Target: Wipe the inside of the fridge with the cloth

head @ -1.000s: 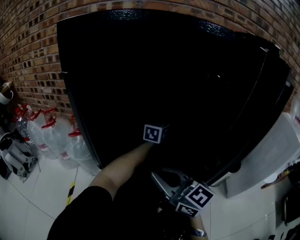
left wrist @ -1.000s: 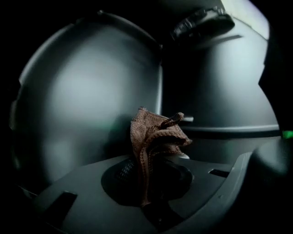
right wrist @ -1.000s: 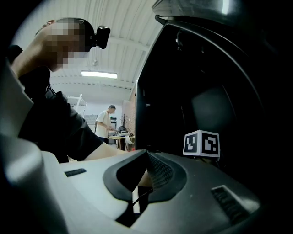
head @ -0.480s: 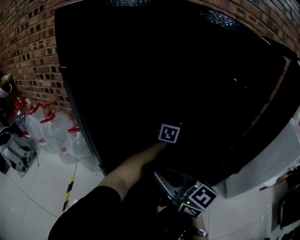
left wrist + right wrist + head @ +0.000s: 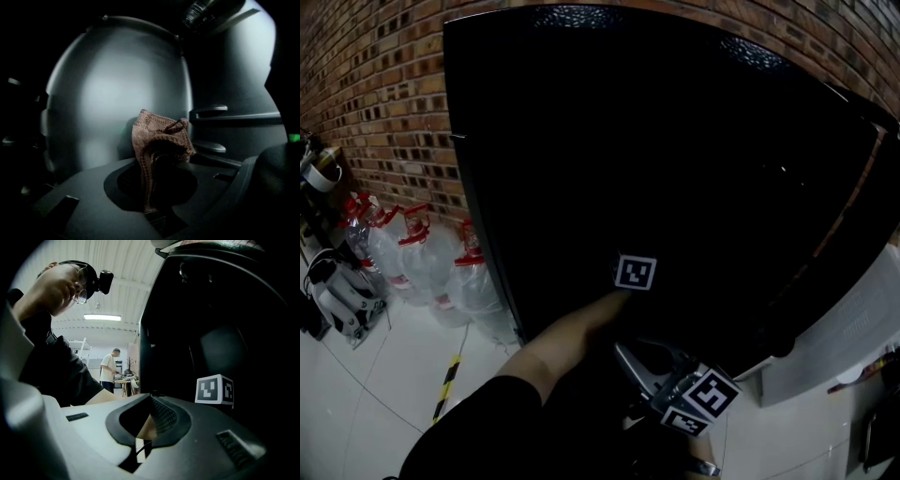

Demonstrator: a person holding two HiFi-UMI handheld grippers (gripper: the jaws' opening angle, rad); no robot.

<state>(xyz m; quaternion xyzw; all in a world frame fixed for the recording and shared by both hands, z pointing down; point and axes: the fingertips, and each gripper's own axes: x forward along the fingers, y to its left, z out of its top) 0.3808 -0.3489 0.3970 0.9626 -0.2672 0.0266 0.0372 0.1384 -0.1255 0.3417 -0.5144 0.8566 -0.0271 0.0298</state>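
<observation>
Inside the fridge (image 5: 675, 141), the left gripper (image 5: 158, 161) has its jaws clamped on a brown cloth (image 5: 159, 140). The cloth is knitted, with a stitched hem, and bunches up in soft folds above the jaw tips. Behind it, the left gripper view shows what the head view cannot: a smooth, pale, softly lit back wall (image 5: 117, 93) and rounded shelf rails (image 5: 208, 111) along the right side. From the head view the fridge is only a glossy black box with a dark hollow, into which the bare left forearm (image 5: 572, 333) reaches. A rough brick wall (image 5: 384, 103) stands behind it, with clear plastic water bottles (image 5: 422, 262) capped in red on the pale tiled floor (image 5: 375, 375). The right gripper (image 5: 151, 404) is outside the fridge with its ribbed jaws pressed together on nothing. Only its view shows a second person (image 5: 110, 369) standing far off at a worktop (image 5: 123, 379).
</observation>
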